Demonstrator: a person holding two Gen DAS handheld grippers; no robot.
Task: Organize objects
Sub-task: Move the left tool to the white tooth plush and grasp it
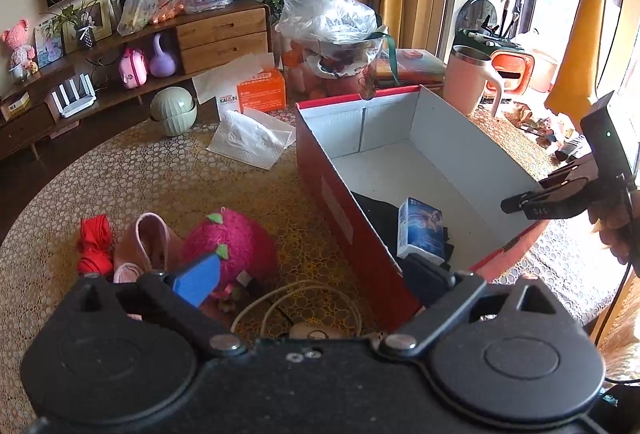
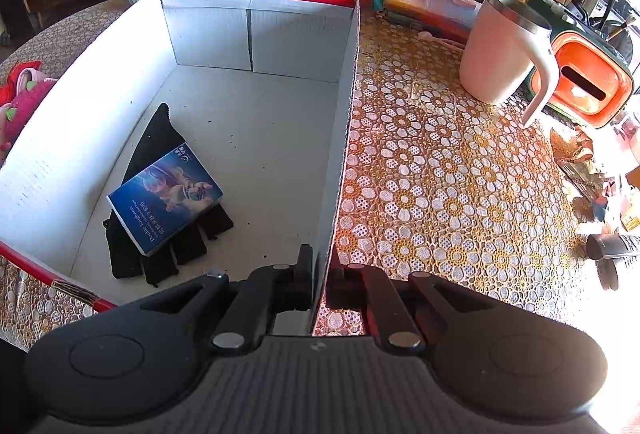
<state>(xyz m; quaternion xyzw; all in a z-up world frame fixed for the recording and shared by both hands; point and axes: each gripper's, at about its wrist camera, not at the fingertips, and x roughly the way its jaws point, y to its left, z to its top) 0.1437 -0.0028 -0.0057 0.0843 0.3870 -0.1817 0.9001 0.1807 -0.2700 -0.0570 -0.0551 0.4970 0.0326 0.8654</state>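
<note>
1. Red cardboard on the outside, white inside: the big box sits on the bench so loose things can go in it.
2. The right gripper is clenched on the box's right wall, at the 6 o'clock end in its own view. I think it grips there so the box does not slide.
3. Inside, at about 8 o'clock, a small blue box lies on top of a black glove. They look already tidied away.
4. The left gripper has its jaws spread wide and holds nothing. It hangs over the box's near left wall.
5. Outside the box, at 8 o'clock in the left view, a pink strawberry toy, a pink shoe and red string wait on the bench. I think one of them goes in next.
</note>
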